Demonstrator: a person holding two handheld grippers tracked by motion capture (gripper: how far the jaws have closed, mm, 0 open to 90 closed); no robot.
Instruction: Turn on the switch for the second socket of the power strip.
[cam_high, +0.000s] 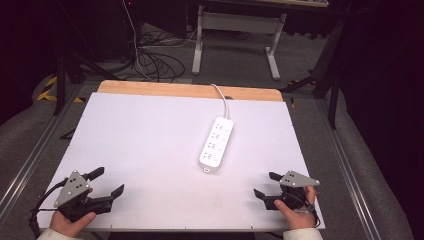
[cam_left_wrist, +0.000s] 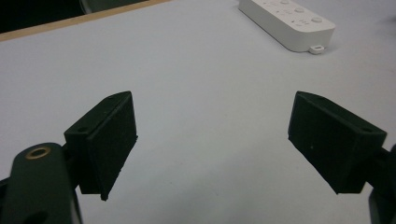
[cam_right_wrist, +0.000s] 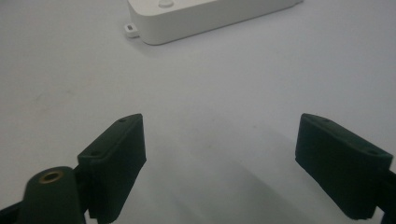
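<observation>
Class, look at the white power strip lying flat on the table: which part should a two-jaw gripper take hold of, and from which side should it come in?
Probably grip the power strip across its narrow width, near the end closest to the person, coming down from above. It lies flat on the table, its long sides are straight and parallel, and its cord leaves the far end. The right gripper, jaws open, is nearest.

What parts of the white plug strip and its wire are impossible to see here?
- Power strip: left gripper view's top edge cuts off its far end.
- Right gripper view: the top edge cuts off nearly all of it, leaving one end.
- Its cord: in the high view it drops behind the table's far edge; where it plugs in is hidden.
</observation>
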